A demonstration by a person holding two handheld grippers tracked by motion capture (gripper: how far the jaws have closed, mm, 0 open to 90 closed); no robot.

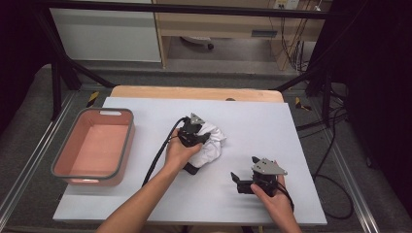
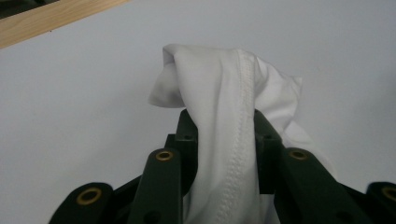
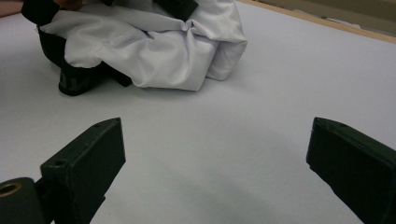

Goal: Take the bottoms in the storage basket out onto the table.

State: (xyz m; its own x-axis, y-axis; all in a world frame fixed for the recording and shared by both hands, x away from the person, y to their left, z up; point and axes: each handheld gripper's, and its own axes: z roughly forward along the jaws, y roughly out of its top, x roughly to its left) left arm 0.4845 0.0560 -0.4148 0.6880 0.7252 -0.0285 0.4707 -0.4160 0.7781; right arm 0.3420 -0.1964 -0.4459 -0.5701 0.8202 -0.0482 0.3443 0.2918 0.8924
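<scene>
On the white bench (image 1: 243, 121) we see a pink tub (image 1: 92, 145) at left, then a crumpled white cloth (image 1: 210, 141) mid-bench, pinched by our left claw (image 2: 222, 121); our right claw (image 3: 215, 154) stands spread, empty, near it.

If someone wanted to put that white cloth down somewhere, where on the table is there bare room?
Bare: inside the pink grey-rimmed plastic bin, and the white sheet behind the open right gripper. Crowded: mid-table, where the left gripper pinches the crumpled white cloth.
</scene>
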